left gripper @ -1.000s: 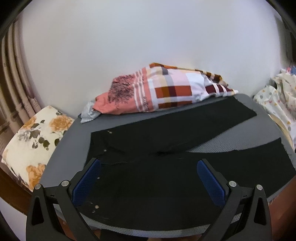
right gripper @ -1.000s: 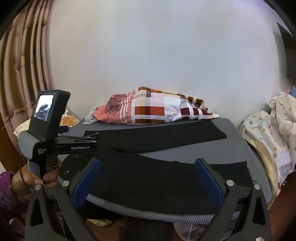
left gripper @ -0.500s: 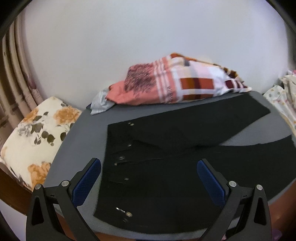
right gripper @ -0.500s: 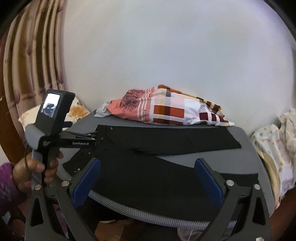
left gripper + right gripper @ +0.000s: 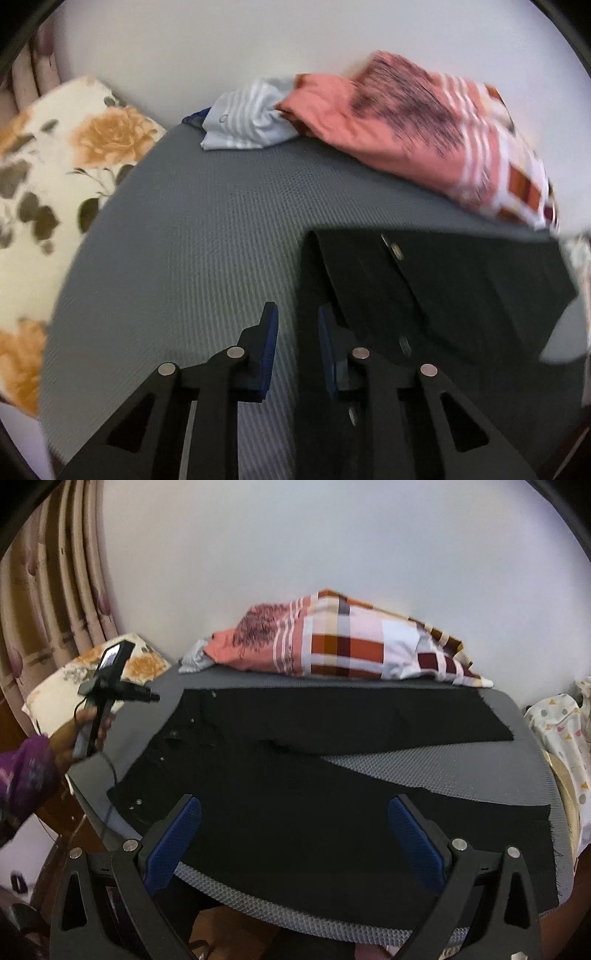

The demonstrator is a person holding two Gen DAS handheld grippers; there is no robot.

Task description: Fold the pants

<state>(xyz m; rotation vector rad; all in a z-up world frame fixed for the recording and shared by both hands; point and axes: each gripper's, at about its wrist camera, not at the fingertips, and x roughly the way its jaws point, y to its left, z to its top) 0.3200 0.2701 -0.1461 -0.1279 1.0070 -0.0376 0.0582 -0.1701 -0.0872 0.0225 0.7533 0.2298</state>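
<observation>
Partly blurred | left gripper [image 5: 297, 328] closing at pants [image 5: 295, 775] edge, grip unclear | right gripper [image 5: 295, 834] agape

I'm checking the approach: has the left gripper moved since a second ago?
Yes. In the right wrist view the left gripper has gone away from the camera toward the floral cushion, past the waistband of the pants, jaws closing.

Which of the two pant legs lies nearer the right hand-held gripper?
The lower leg, running under the right hand-held gripper; the other leg lies beside the checked bedding.
</observation>
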